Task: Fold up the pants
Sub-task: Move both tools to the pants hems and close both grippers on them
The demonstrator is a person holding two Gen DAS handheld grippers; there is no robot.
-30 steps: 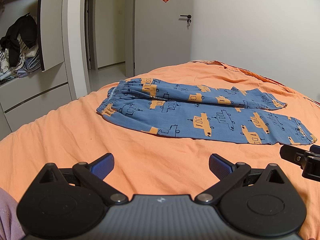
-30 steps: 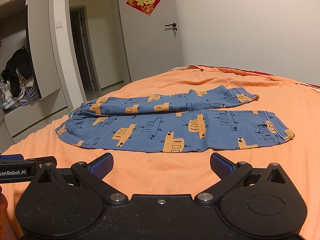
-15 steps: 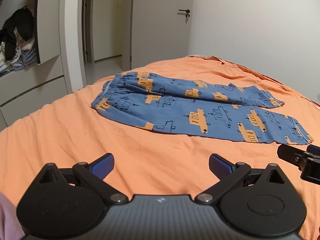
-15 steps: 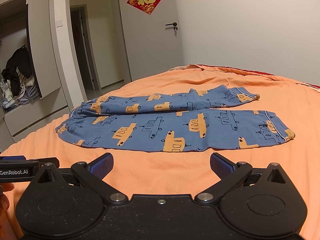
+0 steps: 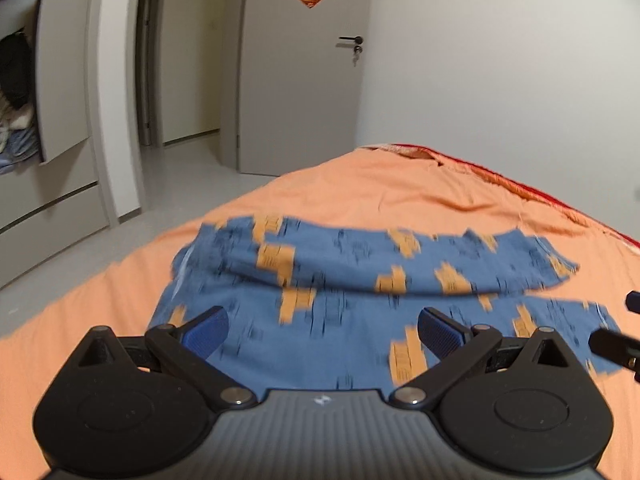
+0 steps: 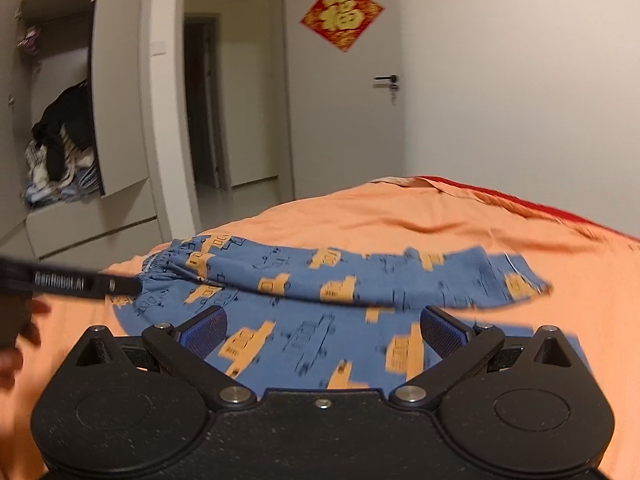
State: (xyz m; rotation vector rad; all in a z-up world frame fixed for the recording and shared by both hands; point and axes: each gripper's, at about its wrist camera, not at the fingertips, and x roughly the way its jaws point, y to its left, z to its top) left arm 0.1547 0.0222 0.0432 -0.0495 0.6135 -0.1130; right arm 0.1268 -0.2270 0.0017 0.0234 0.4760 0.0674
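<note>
Blue pants [image 5: 340, 280] printed with orange vehicles lie flat on the orange bed, waistband to the left, both legs running right. My left gripper [image 5: 322, 330] hangs open just over the near leg by the waistband end, nothing between its blue pads. In the right wrist view the same pants [image 6: 320, 300] fill the middle, and my right gripper [image 6: 322, 330] stands open above the near leg toward the cuff end. The left gripper's finger [image 6: 72, 282] reaches in from the left edge toward the waistband. Both views are blurred by motion.
The orange bedsheet [image 5: 360, 188] spreads all around the pants. A white wall and a closed door with a red ornament [image 6: 342, 16] lie beyond. An open wardrobe with piled clothes [image 6: 60, 152] stands at far left. A hand [image 6: 16, 340] shows at the left edge.
Both grippers have moved forward and down from the near side of the bed until they hang over the pants. Both stay open.
</note>
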